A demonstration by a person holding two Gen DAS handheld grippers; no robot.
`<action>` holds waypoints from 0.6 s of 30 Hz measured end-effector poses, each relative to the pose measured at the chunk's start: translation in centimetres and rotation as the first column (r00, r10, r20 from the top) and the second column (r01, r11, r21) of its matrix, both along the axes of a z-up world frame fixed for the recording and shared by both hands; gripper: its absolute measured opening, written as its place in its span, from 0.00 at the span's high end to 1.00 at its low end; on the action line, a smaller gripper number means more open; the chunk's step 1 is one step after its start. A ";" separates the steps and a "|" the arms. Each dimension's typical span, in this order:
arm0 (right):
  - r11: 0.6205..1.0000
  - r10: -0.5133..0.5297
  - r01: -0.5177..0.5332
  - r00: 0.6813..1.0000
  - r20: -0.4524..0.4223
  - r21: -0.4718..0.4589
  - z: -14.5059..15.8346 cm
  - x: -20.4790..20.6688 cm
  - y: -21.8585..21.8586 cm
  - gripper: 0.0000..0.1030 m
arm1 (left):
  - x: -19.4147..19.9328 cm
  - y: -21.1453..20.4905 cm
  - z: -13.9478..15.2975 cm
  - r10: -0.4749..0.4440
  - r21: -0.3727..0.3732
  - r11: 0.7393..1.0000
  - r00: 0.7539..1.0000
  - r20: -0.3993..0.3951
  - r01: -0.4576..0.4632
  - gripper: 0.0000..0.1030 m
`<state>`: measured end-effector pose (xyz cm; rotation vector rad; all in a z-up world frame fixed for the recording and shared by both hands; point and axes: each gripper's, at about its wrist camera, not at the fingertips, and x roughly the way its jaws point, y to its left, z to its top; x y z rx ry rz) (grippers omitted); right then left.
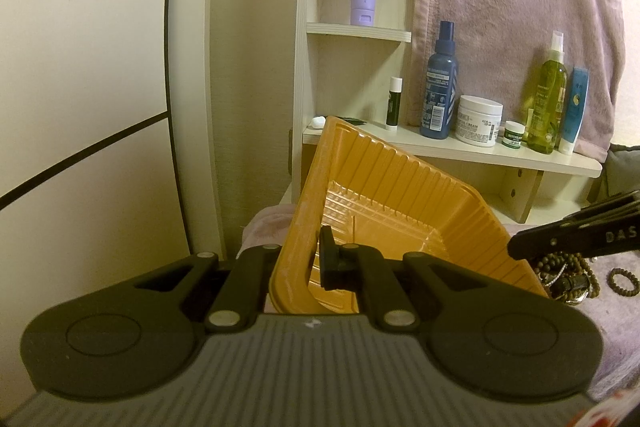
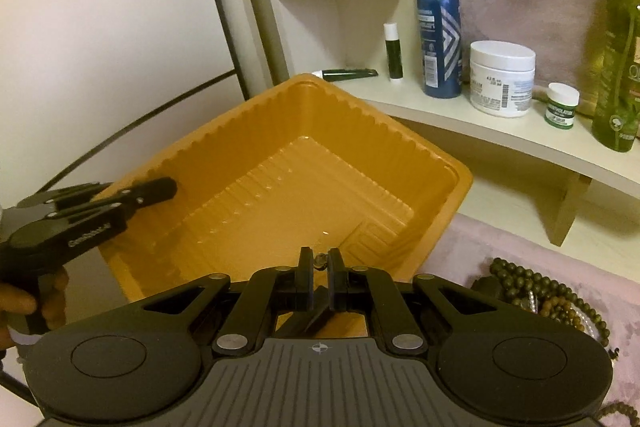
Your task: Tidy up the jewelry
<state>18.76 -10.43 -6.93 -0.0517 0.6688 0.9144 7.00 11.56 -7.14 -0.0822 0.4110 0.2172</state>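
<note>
Clamping the near-left rim of the ribbed orange plastic tray point(image 2: 304, 163) at frame centre, the left tongs point(image 1: 316, 261) tilt this light, flexible container, while the right tongs point(image 2: 320, 261) pinch a tiny slippery bead point(image 2: 320, 259) beside the loose, tangle-prone dark beaded bracelets point(image 2: 532, 291) lower right.

Pink fuzzy cover point(image 2: 520, 243): bead bracelets point(image 2: 532, 291). Shelf point(image 2: 460, 119): bottles, jars.

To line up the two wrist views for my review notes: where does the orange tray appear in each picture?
Left wrist view: the orange tray fills the centre, tilted, its near rim clamped by the left gripper.
Right wrist view: the tray spans the centre and left, in front of the right gripper, its inside bare.
Shared landmark: the blue spray bottle on the shelf behind the tray.
</note>
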 end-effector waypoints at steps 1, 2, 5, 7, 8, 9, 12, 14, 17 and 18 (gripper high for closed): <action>1.000 0.001 -0.001 1.000 0.004 -0.002 -0.1 0.1 0.0 0.93 | 0.0 0.0 0.0 0.001 0.000 1.000 1.000 0.000 -0.001 0.93; 1.000 0.002 -0.002 1.000 0.008 -0.006 -0.1 0.3 0.2 0.93 | 0.0 0.0 0.0 0.001 0.000 1.000 1.000 0.000 -0.001 0.93; 1.000 -0.007 0.008 1.000 0.030 -0.018 -0.1 0.6 0.5 0.93 | -0.1 0.0 0.0 0.001 0.001 1.000 1.000 0.000 -0.001 0.93; 1.000 -0.008 0.009 0.999 0.036 -0.024 -0.1 0.7 0.6 0.93 | -0.1 0.0 0.0 0.001 0.002 1.000 1.000 0.000 -0.001 0.93; 1.000 -0.007 0.007 0.999 0.034 -0.022 -0.1 0.8 0.7 0.93 | -0.1 0.0 0.0 0.001 0.004 1.000 1.000 0.000 -0.001 0.93; 1.000 -0.004 0.004 1.000 0.030 -0.018 -0.1 0.9 0.7 0.93 | -0.1 0.0 0.0 0.002 0.004 1.000 1.000 -0.001 -0.002 0.93; 1.000 -0.003 0.004 0.999 0.035 -0.019 -0.1 0.9 0.8 0.91 | -0.1 0.0 0.0 0.002 0.004 1.000 1.000 -0.001 -0.002 0.93; 1.000 -0.009 0.009 0.999 0.032 -0.016 -0.2 1.0 0.8 0.90 | -0.1 0.0 0.0 0.001 0.005 1.000 1.000 -0.001 -0.001 0.93; 1.000 -0.012 0.012 0.999 0.033 -0.009 -0.2 1.0 0.7 0.74 | -0.1 0.0 0.0 0.002 0.004 1.000 1.000 0.000 -0.002 0.93; 1.000 -0.012 0.012 0.999 0.038 -0.006 -0.1 0.9 0.7 0.63 | -0.1 0.0 0.0 0.002 0.004 1.000 1.000 0.000 -0.002 0.93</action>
